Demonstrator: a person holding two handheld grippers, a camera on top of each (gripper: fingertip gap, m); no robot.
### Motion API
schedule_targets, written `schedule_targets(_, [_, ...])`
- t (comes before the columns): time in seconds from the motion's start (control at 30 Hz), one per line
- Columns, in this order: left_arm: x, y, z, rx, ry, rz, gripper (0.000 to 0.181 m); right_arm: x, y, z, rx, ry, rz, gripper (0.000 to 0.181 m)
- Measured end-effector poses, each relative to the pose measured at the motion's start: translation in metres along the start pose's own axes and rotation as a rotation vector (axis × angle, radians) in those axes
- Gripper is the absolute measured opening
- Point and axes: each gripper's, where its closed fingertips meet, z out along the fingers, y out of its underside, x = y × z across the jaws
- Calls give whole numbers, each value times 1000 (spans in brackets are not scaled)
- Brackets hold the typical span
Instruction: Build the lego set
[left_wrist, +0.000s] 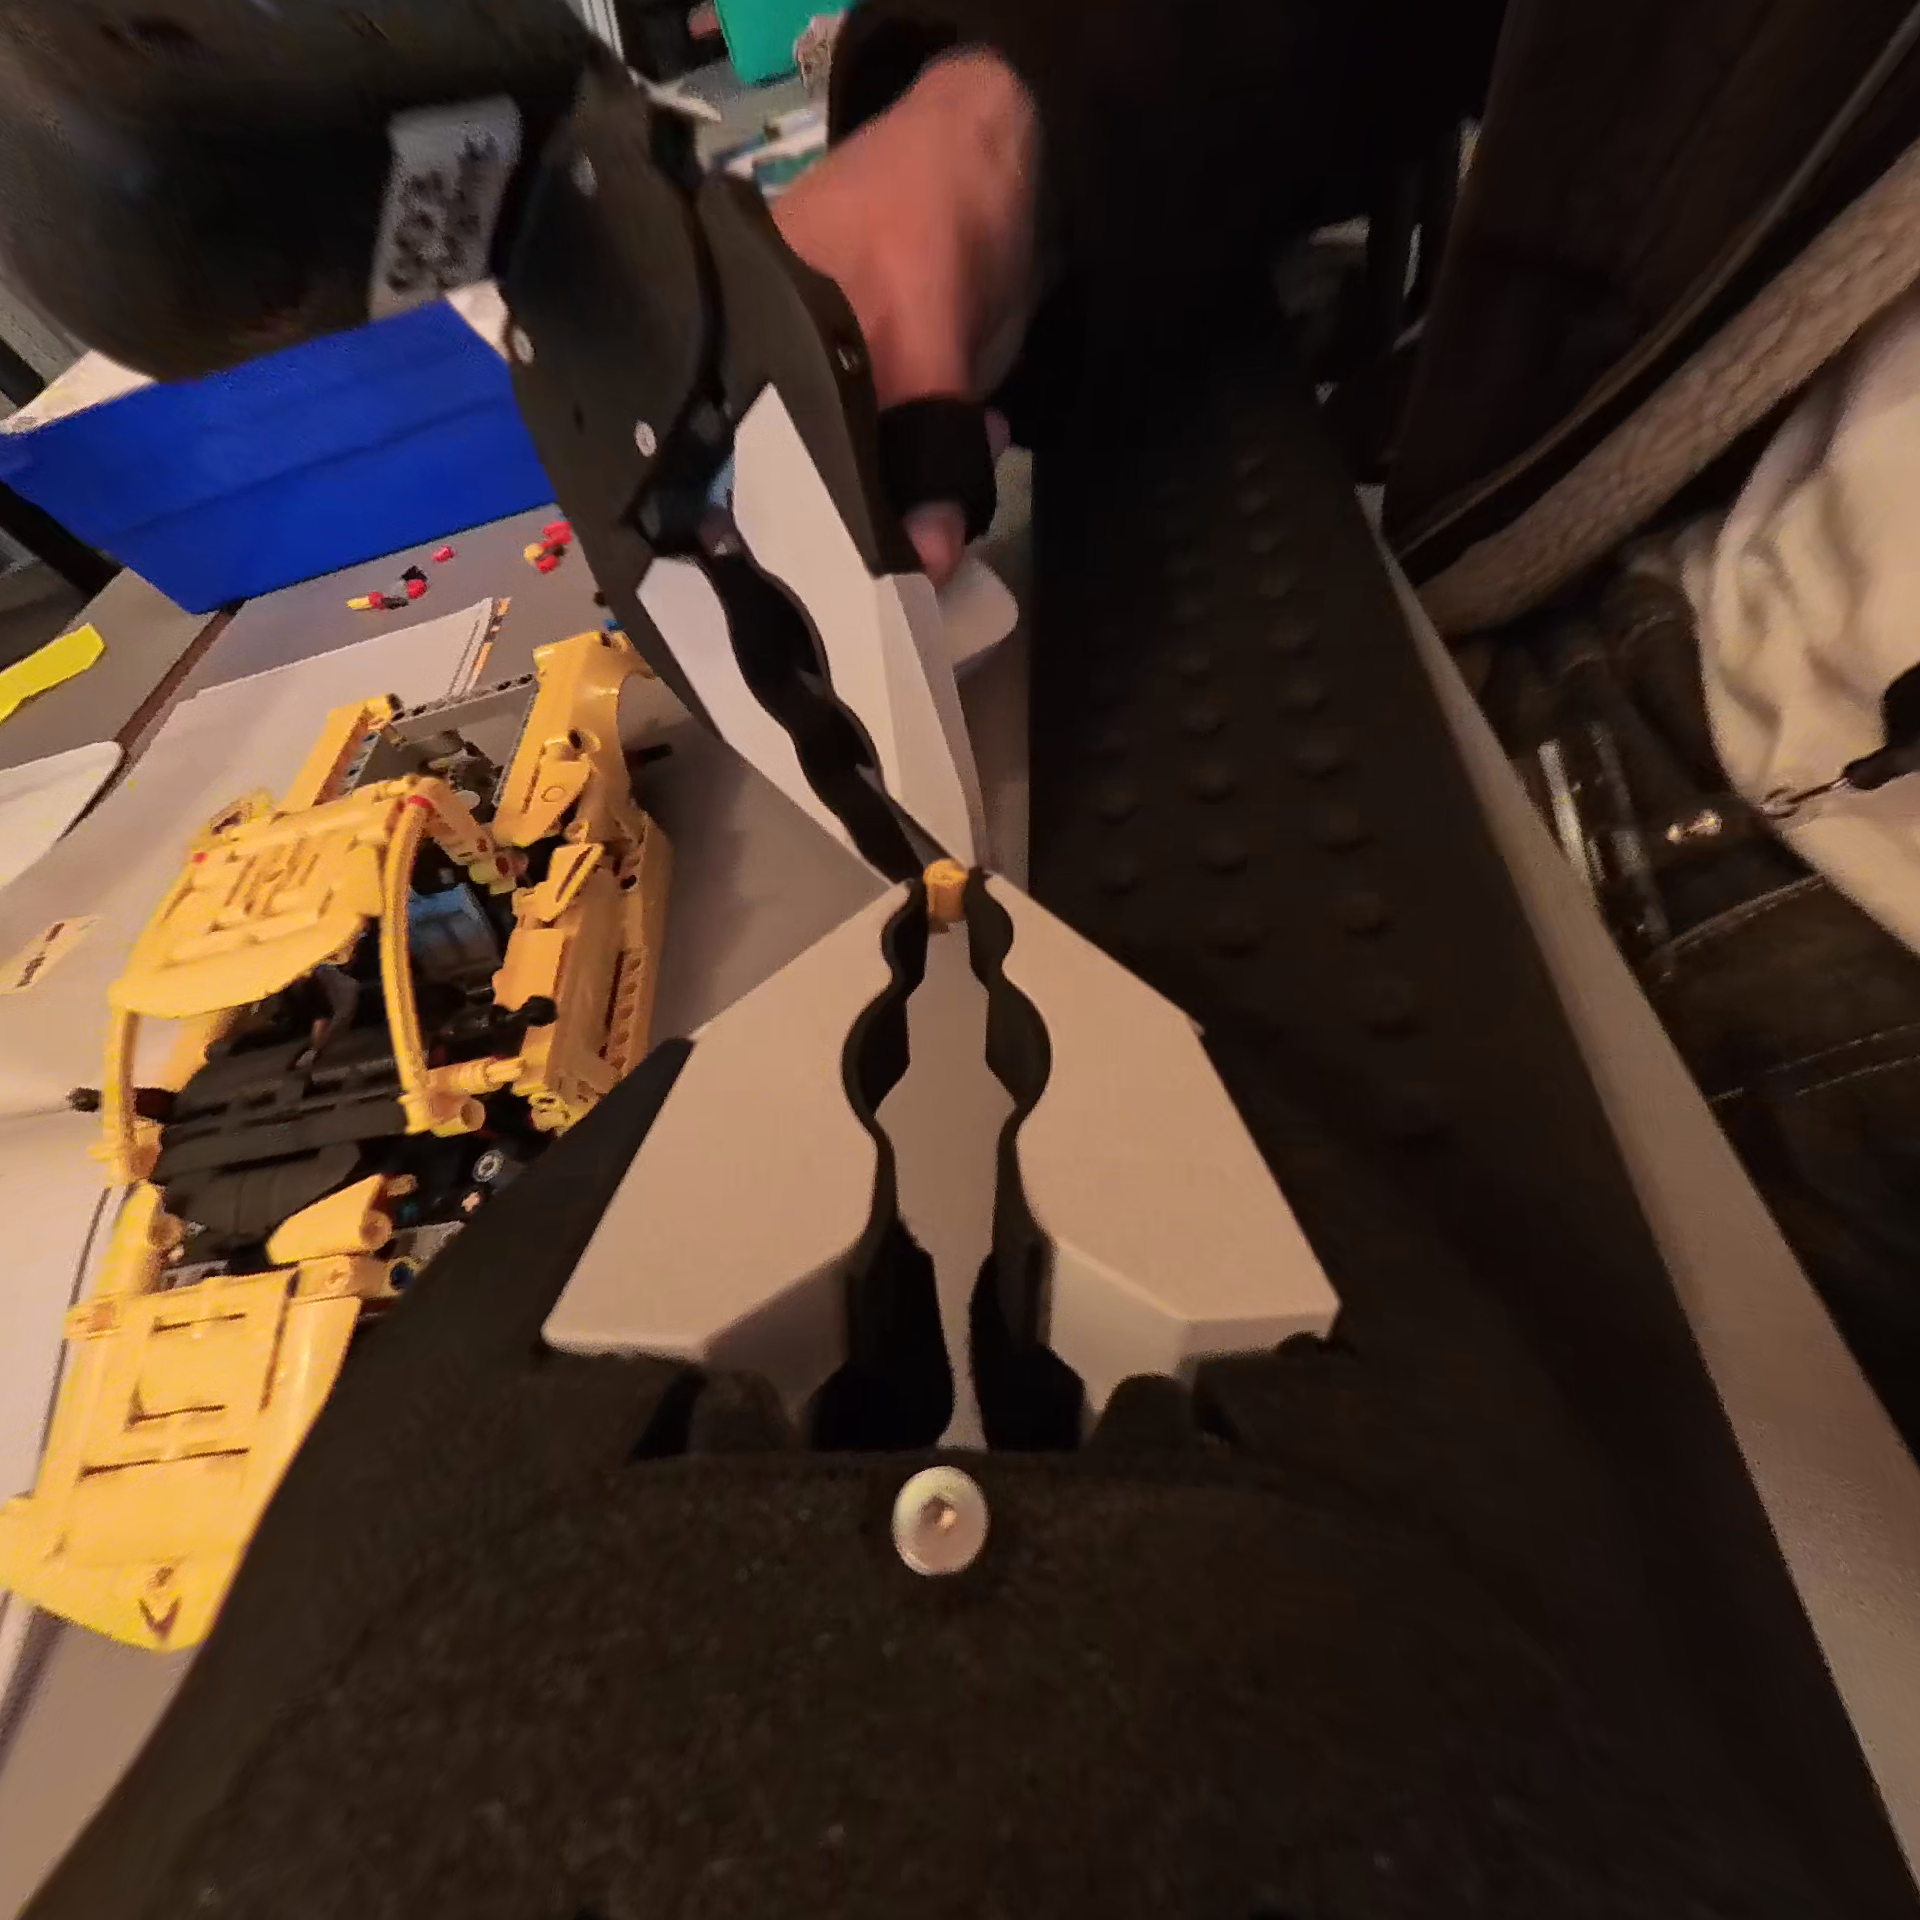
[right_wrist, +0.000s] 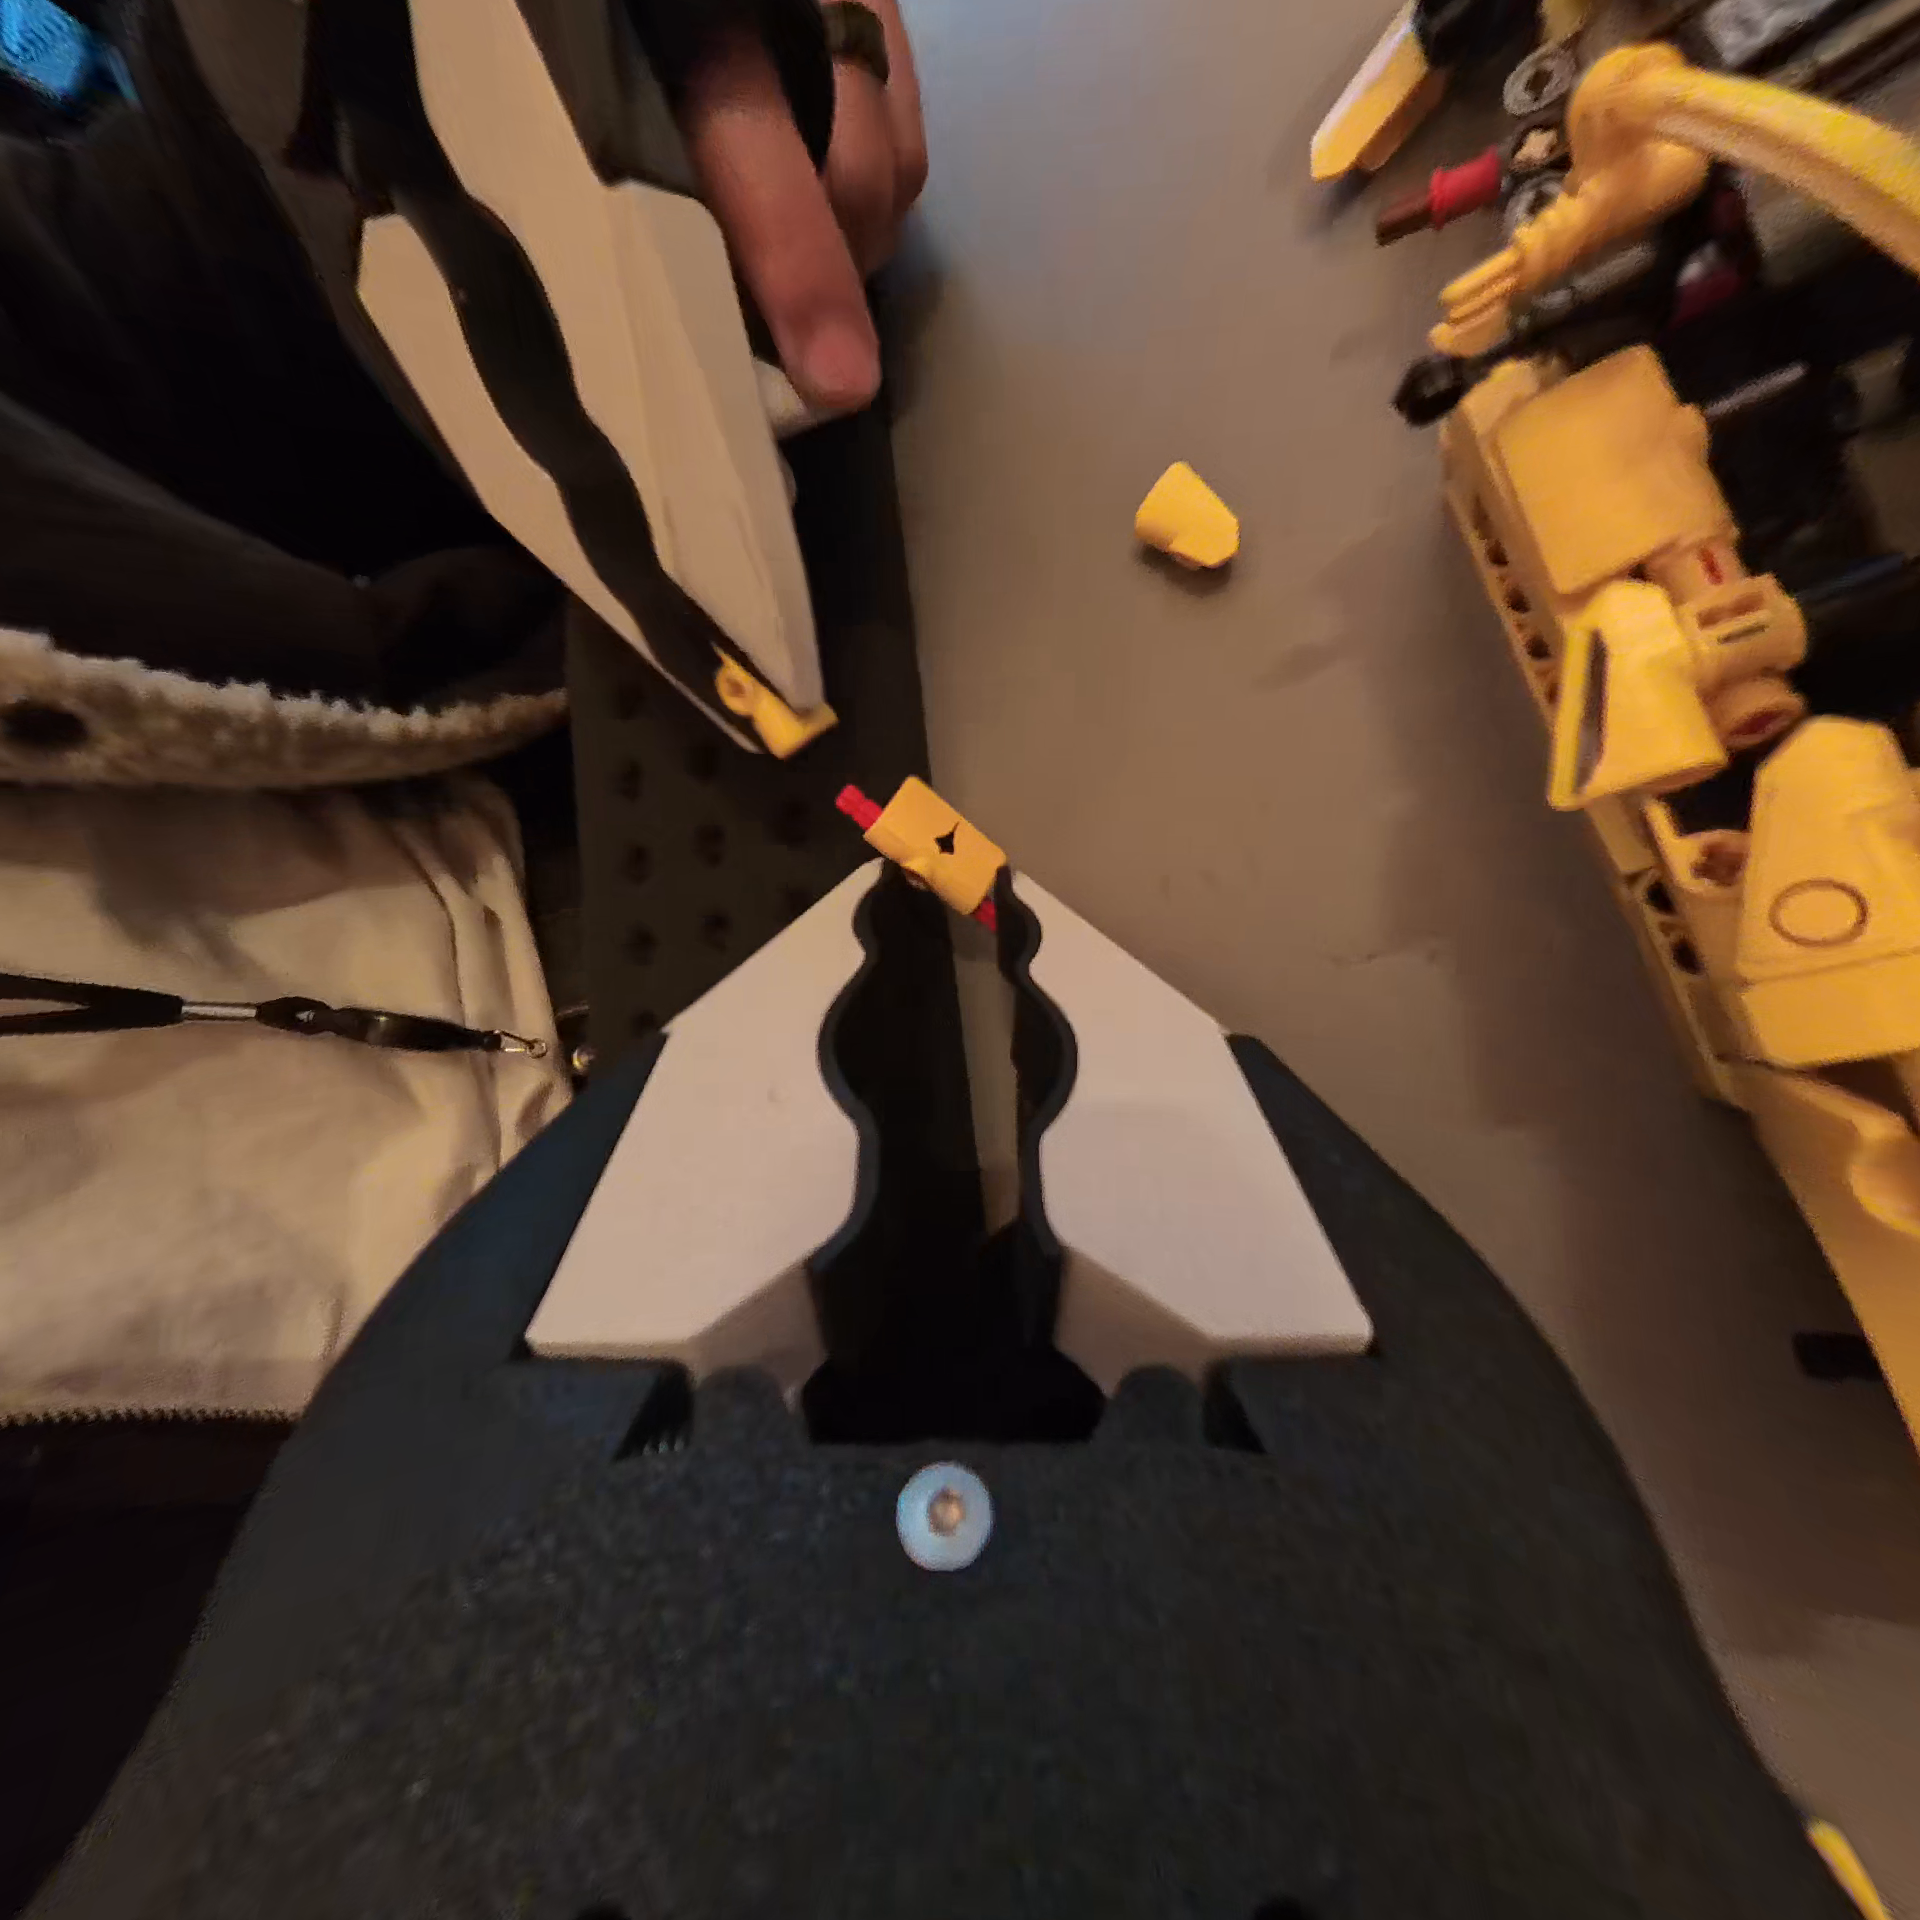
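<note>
Yellow plastic dominates the scene: a half-built yellow Lego car (left_wrist: 343, 1049) lies on the grey table (right_wrist: 1195, 935), its dark inner frame exposed, off to the left of the left gripper (left_wrist: 943, 891). That gripper's fingers are pinched together on a small yellow connector piece (left_wrist: 943, 896) right at their tips, held above the table edge. From the right wrist view, the right gripper (right_wrist: 940, 868) is clamped on a yellow block with a red axle through it (right_wrist: 935, 847), the axle's red end poking out toward the left gripper's piece (right_wrist: 774, 712); the two pieces sit near each other, tip to tip, with a small gap between them. In the left wrist view the right gripper (left_wrist: 930, 847) meets the left one so closely that the gap is hard to judge there. A loose yellow sloped piece (right_wrist: 1187, 516) rests on the table between the grippers and the car. Farther back stand a blue bin (left_wrist: 281, 457) and a scatter of small red and yellow pins (left_wrist: 468, 571). A person's hand (left_wrist: 925, 218) grips the right gripper's handle.
</note>
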Motion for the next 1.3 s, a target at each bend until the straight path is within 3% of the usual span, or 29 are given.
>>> schedule_targets(0.2, [2, 2, 4, -26, -28, 86, 7, -3, -5, -2, -61, 58, 4, 18])
schedule_targets(0.87, [1, 7, 9, -60, -52, 158, 7, -2, -1, -3, -66, 14, 89, 18])
schedule_targets(1.3, [2, 19, 19, -166, -73, 236, 7, 7, 7, -1, -147, 120, 114, 17])
